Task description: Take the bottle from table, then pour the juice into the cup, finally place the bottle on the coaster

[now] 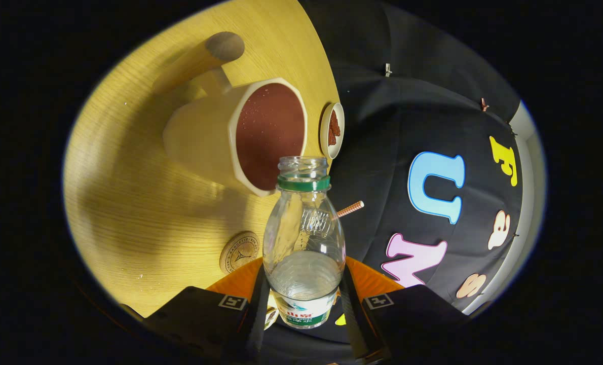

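My tool (pixel 304 304) is clamped on the bottle (pixel 304 243), one finger pressing each side of its lower body near the label, which leaves the neck free to lead. The bottle is open, with a green ring under the mouth, and it is tipped over: the whole scene is rolled, and the clear liquid has pooled low in the body, well short of the neck. The mouth sits just beside the near rim of the cup (pixel 240 134), a pale angular mug with a reddish-brown inside, so I judge I'm in the pouring step, with nothing visibly running out yet (I'd need more tilt for that).

The cup rests on the wooden surface (pixel 129 203), its handle on the side away from the bottle. The coaster (pixel 239 252), a round wooden disc, lies on the surface beside the bottle's body, on the nearer side of the cup, handy for setting down afterwards. Beyond the cup, a small dish (pixel 332 131) sits at the surface's edge. A striped straw (pixel 350 208) pokes out from behind the bottle.
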The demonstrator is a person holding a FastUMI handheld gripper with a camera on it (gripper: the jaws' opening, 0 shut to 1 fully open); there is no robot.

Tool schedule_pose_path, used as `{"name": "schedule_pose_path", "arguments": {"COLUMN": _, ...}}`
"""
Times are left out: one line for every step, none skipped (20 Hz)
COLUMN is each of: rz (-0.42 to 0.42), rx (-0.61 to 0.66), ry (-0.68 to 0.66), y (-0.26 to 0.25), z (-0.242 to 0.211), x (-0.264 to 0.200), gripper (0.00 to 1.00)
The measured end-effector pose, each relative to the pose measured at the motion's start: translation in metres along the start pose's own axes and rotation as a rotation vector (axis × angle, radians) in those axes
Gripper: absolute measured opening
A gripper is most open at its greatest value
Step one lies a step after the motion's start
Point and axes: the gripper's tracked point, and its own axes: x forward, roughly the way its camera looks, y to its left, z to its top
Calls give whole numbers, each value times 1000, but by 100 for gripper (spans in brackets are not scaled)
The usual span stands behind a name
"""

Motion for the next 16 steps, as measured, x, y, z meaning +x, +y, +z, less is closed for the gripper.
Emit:
{"name": "schedule_pose_path", "arguments": {"rz": 3, "rx": -6, "ry": -1, "y": 1, "z": 1, "x": -1, "gripper": 69}}
{"name": "schedule_pose_path", "arguments": {"rz": 5, "rx": -11, "ry": -3, "y": 2, "z": 0, "x": 0, "gripper": 69}}
{"name": "schedule_pose_path", "arguments": {"rz": 3, "rx": -18, "ry": -3, "y": 2, "z": 0, "x": -1, "gripper": 69}}
{"name": "schedule_pose_path", "arguments": {"rz": 5, "rx": -21, "ry": -2, "y": 1, "z": 0, "x": 0, "gripper": 69}}
{"name": "schedule_pose_path", "arguments": {"rz": 6, "rx": -22, "ry": -2, "y": 1, "z": 0, "x": -1, "gripper": 69}}
{"name": "schedule_pose_path", "arguments": {"rz": 6, "rx": -24, "ry": -2, "y": 1, "z": -1, "x": 0, "gripper": 68}}
{"name": "schedule_pose_path", "arguments": {"rz": 6, "rx": -30, "ry": -2, "y": 1, "z": -1, "x": 1, "gripper": 68}}
{"name": "schedule_pose_path", "arguments": {"rz": 6, "rx": -37, "ry": -1, "y": 2, "z": -1, "x": 1, "gripper": 68}}
{"name": "schedule_pose_path", "arguments": {"rz": 6, "rx": -42, "ry": 1, "y": 2, "z": -2, "x": 1, "gripper": 68}}
{"name": "schedule_pose_path", "arguments": {"rz": 6, "rx": -45, "ry": 2, "y": 2, "z": -4, "x": 1, "gripper": 69}}
{"name": "schedule_pose_path", "arguments": {"rz": 8, "rx": -45, "ry": 6, "y": 3, "z": -4, "x": 1, "gripper": 68}}
{"name": "schedule_pose_path", "arguments": {"rz": 8, "rx": -45, "ry": 7, "y": 2, "z": -4, "x": 1, "gripper": 69}}
{"name": "schedule_pose_path", "arguments": {"rz": 6, "rx": -52, "ry": 6, "y": 2, "z": -4, "x": 1, "gripper": 68}}
{"name": "schedule_pose_path", "arguments": {"rz": 2, "rx": -64, "ry": 4, "y": 1, "z": -3, "x": 0, "gripper": 68}}
{"name": "schedule_pose_path", "arguments": {"rz": 0, "rx": -75, "ry": 0, "y": -1, "z": -4, "x": 1, "gripper": 69}}
{"name": "schedule_pose_path", "arguments": {"rz": -1, "rx": -86, "ry": -2, "y": -1, "z": -3, "x": 0, "gripper": 68}}
